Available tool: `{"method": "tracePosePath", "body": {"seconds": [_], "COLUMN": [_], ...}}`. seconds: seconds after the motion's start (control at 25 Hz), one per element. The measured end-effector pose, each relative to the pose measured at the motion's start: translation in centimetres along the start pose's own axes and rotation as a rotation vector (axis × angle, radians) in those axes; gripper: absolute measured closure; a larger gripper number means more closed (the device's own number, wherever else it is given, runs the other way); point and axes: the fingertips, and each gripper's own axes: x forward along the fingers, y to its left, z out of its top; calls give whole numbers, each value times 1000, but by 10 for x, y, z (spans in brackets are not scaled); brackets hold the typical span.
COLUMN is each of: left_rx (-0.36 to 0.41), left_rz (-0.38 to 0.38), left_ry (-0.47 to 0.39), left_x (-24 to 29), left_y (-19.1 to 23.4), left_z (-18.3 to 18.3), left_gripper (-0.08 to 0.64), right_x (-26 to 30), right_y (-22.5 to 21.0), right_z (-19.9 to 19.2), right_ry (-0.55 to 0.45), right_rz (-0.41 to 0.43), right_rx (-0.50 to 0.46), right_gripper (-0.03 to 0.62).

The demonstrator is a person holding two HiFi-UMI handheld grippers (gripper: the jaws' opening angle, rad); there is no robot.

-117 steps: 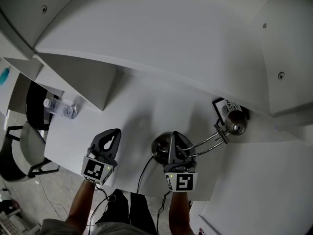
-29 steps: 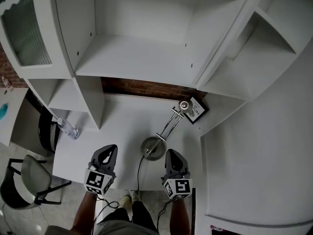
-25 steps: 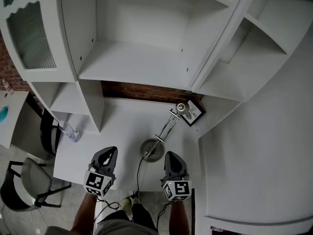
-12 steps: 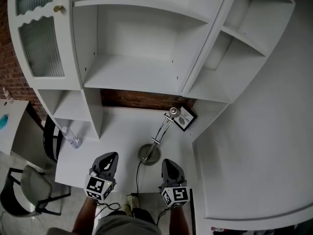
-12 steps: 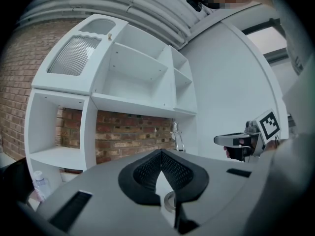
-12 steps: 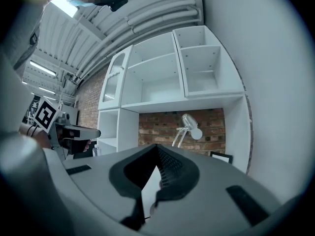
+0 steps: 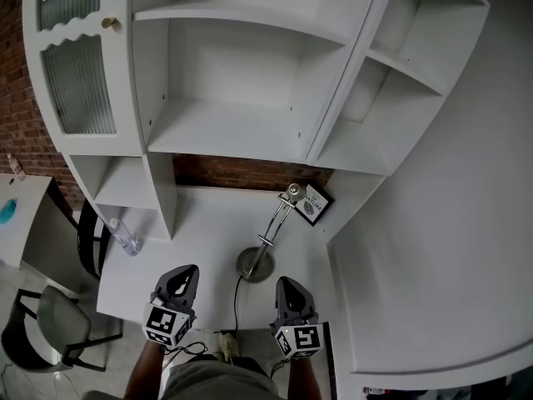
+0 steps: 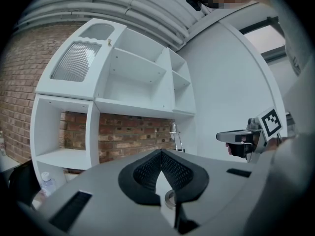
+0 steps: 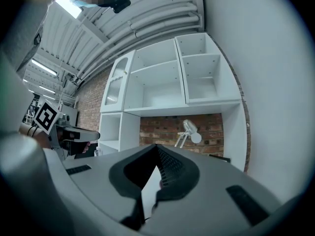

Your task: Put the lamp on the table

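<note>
The lamp (image 7: 256, 262) stands upright on the white table (image 7: 208, 223), its round base near the front edge and its head leaning toward a small framed picture (image 7: 314, 204) at the back. The left tool (image 7: 186, 272) and the right tool (image 7: 285, 283) hover at the table's front edge, on either side of the base and clear of it. Each has its jaws pressed together on nothing.

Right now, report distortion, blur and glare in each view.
Head view: sharp, evenly lit, shelves bowed at the edges. Left gripper view: fisheye, dark corners, tongs fill the foreground. Right gripper view: same fisheye, lamp crisp against brick, ceiling lights glaring top left.
</note>
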Motion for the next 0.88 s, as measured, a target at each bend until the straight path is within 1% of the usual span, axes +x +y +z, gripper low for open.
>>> {"method": "tracePosePath", "body": {"seconds": [0.08, 0.24, 0.6, 0.88], "left_rx": [1, 6, 10, 15], "left_rz": [6, 4, 8, 4], "left_ry": [6, -16, -7, -19], "left_x": [0, 1, 2, 3], "left_y": [1, -1, 1, 1], "left_z": [-1, 4, 3, 7], "left_gripper": [559, 558, 558, 558], "right_x": [-1, -1, 1, 3], "right_y": [0, -1, 1, 4], "right_z": [1, 1, -1, 0], "right_ry": [-2, -1, -3, -5], "right_rz": [-1, -3, 1, 5], "right_rx": [-3, -3, 2, -4], "right_gripper": [571, 571, 571, 571]}}
